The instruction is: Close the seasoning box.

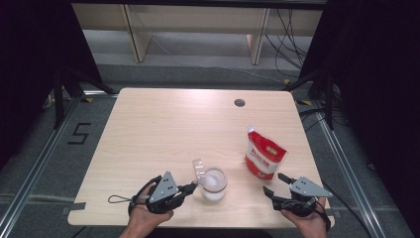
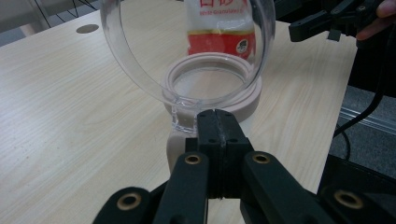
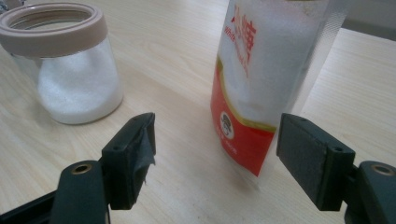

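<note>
At the lower centre of the high view, the round clear glass jar with a beige plastic collar (image 1: pixel 214 184) stood on the pale wood-grain table (image 1: pixel 163 129), part-filled with white granules; its clear hinged lid (image 1: pixel 199 169) stood raised at the jar's left rim, leaving the mouth open, presumably for filling. The left gripper (image 1: pixel 190 188) lay just to the left of the jar, its jaws closed together at the lid's hinge tab; in the left gripper view the two black jaws met with no gap, just below the clear tab (image 2: pixel 184 116) at the foot of the lid; whether the tab was actually pinched cannot be told. Judged from this placement, the left gripper served to steady the lid upright and keep the jar from shifting.

At the right of the high view, the red-and-white plastic pouch of white granulated sugar (image 1: pixel 264 153) stood upright on the table, near the jar but apart from it; its top corner appeared cut. The right gripper (image 1: pixel 274 184) rested just below the pouch, jaws spread wide and holding nothing; in the right gripper view the pouch (image 3: pixel 261 79) stood ahead of the open jaws, nearer the right-hand pad (image 3: pixel 310 156), not touching either. This alignment suggested a grasp on the pouch body as the next step; the soft film would likely deform under pressure, so a firm mid-body hold would be advisable.
</note>
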